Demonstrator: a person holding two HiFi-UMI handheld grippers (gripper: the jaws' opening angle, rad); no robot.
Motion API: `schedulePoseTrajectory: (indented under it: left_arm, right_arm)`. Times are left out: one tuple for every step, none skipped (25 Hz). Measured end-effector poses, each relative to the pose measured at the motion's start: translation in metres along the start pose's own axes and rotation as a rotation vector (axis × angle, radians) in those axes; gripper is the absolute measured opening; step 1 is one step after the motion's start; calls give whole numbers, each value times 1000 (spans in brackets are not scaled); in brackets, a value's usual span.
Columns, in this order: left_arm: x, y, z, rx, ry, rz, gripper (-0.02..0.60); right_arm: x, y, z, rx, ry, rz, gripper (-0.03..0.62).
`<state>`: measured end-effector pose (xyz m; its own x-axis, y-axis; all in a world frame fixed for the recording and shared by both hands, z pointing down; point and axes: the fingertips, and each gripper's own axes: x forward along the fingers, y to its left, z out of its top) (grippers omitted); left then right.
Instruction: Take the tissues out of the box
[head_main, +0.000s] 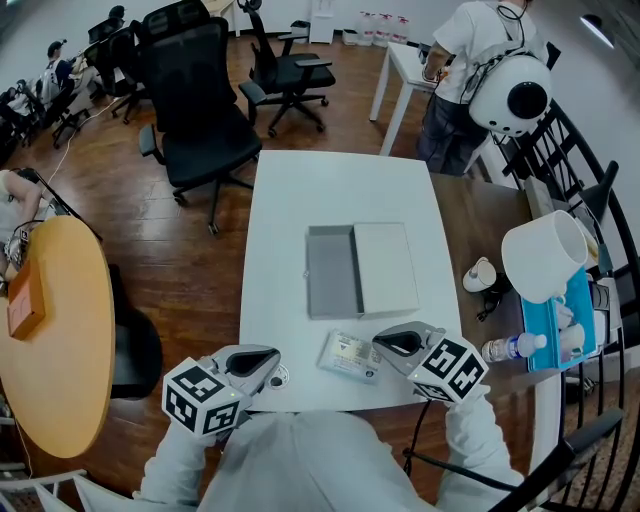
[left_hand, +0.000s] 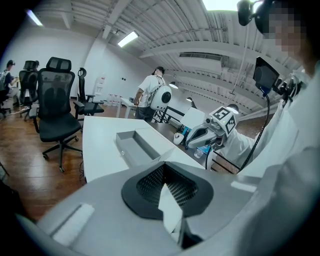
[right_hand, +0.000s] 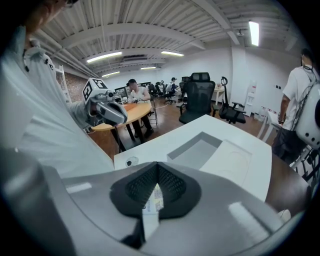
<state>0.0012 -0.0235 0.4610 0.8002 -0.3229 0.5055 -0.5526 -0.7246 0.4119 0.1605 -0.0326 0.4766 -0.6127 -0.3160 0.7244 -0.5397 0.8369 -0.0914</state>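
Observation:
A flat printed tissue pack (head_main: 350, 356) lies on the white table (head_main: 330, 190) near its front edge. Behind it stands the open grey box (head_main: 332, 272) with its white lid (head_main: 386, 268) lying beside it on the right. The box looks empty. My right gripper (head_main: 383, 345) is shut, its tips right at the pack's right end. A sliver of the pack (right_hand: 156, 201) shows through its jaw slot in the right gripper view. My left gripper (head_main: 272, 358) hangs shut to the left of the pack, apart from it, holding nothing.
A small round object (head_main: 278, 377) lies on the table by the left gripper. On the brown desk to the right are a water bottle (head_main: 512, 347), a blue tray (head_main: 560, 320) and a big white cup shape (head_main: 545, 255). A black office chair (head_main: 200, 110) stands behind the table and a person (head_main: 480, 60) stands at the far right.

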Motion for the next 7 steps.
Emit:
schedulePoseTrajectory:
  left_arm:
    - [0,0,0,0,1,0,14]
    - [1,-1,-1,1,1,0,13]
    - [1,-2,-1,0,2,0,13]
    - [1,-2,-1,0,2,0,13]
    - [1,-2,-1,0,2,1,14]
    - [1,-2,-1,0,2,2,13]
    - [1,-1,0,0,2,2,14]
  right_arm:
    - [1,1,-1,0,2,3,2]
    - [1,1,-2,1,3,6,3]
    - [1,1,-3,1,4,7,2]
    - [1,1,-3,2,5,8,2]
    - [1,1,-4,3,5,8,2]
    - [1,1,-4,3,5,8,2]
    - [1,0,-3,3,5,8,2]
